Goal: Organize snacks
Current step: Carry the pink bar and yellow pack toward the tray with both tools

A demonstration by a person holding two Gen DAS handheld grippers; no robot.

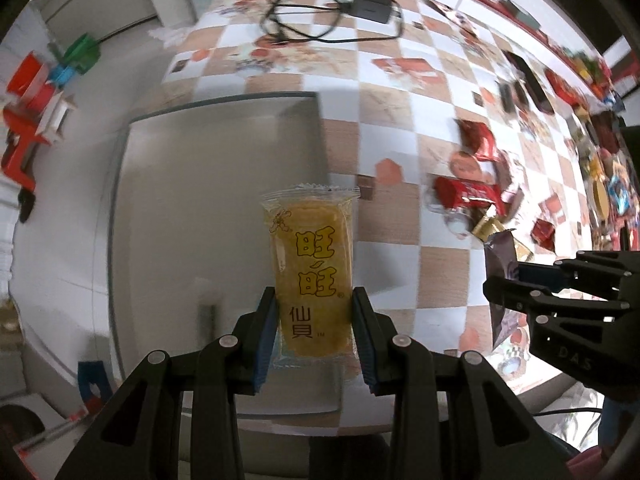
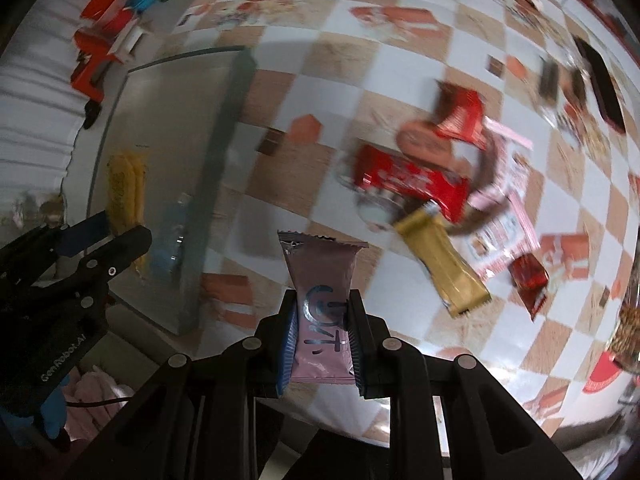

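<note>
Grey tray (image 1: 168,200) sits at the near left corner of the checkered table (image 1: 400,92), its raised right rim bordering bare squares that run to the loose snack pile (image 2: 424,168); cable and charger (image 1: 370,4) lie well apart at the far end. Both grippers point steeply down, side by side above the table: left gripper (image 1: 314,320) clamps the yellow rice-cracker packet (image 1: 310,264) over the tray, right gripper (image 2: 322,332) pinches the pink snack packet (image 2: 322,300) narrowly over bare table. Whether the tray holds anything is unclear.
</note>
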